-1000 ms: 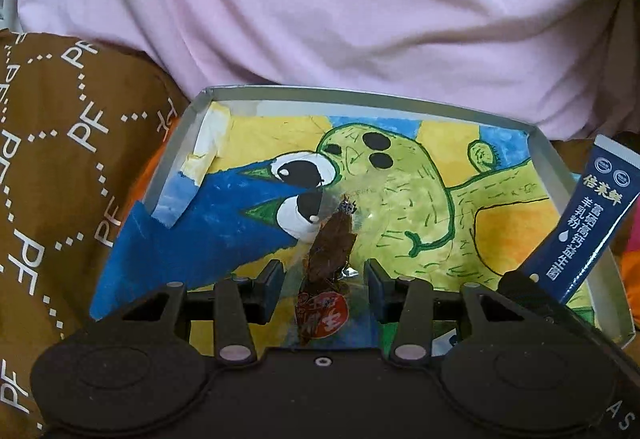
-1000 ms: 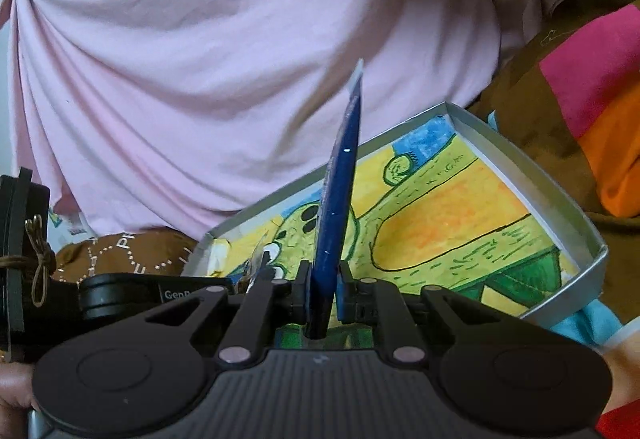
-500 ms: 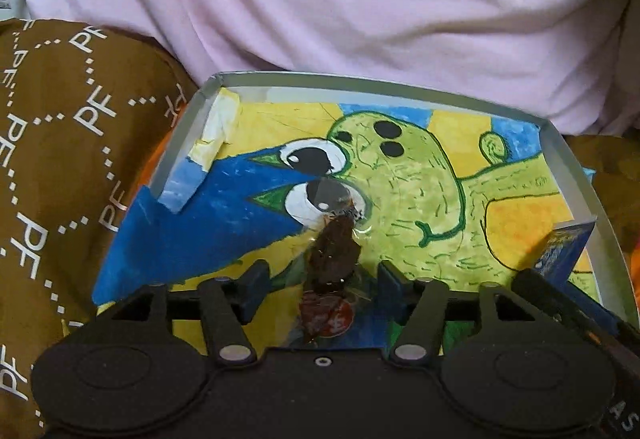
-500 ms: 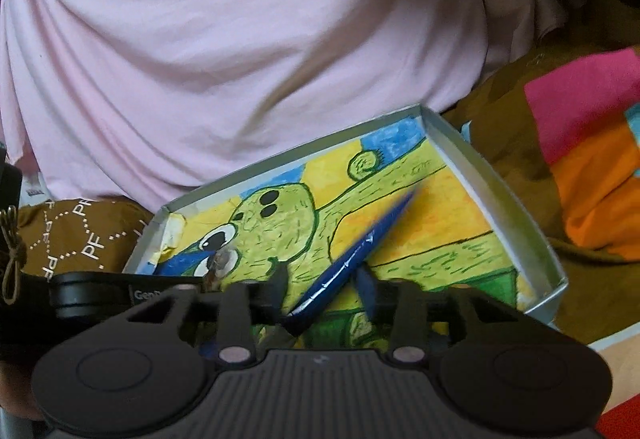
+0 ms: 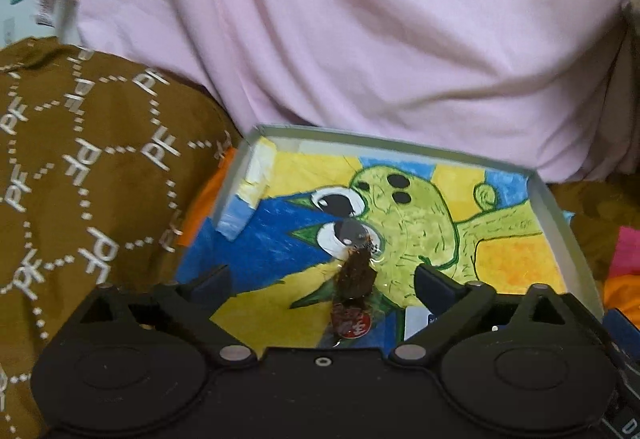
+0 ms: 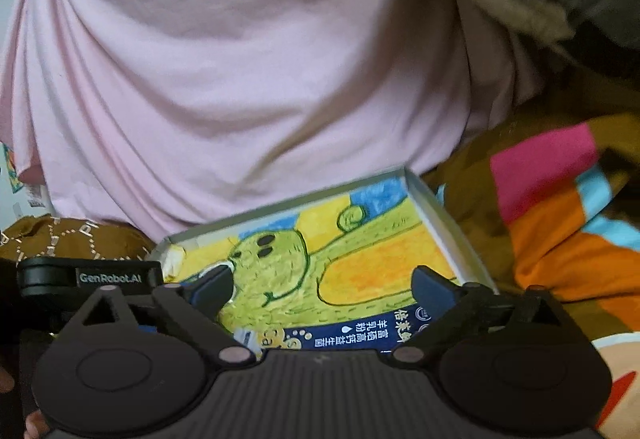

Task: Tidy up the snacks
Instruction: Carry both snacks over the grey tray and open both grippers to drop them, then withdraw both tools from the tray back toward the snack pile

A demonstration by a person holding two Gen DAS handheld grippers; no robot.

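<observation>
A shallow grey box (image 5: 558, 215) lined with a bright cartoon drawing lies in front of me. A small brown snack in clear wrap (image 5: 354, 279) with a red label lies on the box floor between the fingers of my left gripper (image 5: 320, 285), which is open and not touching it. In the right wrist view a dark blue stick packet (image 6: 360, 331) with white Chinese text lies flat at the box's (image 6: 440, 223) near edge, under my open right gripper (image 6: 322, 287). A corner of that packet shows in the left wrist view (image 5: 416, 321).
A person in a pink shirt (image 5: 360, 31) sits right behind the box. Brown fabric with white "PF" lettering (image 5: 88, 167) lies at the left. A blanket with pink, orange and blue blocks (image 6: 560, 207) lies at the right. The left gripper's body (image 6: 92, 277) shows at the left.
Both grippers opened. The blue packet, held upright a second ago, tipped over and now lies flat in the box. The brown snack was let go and rests on the box floor.
</observation>
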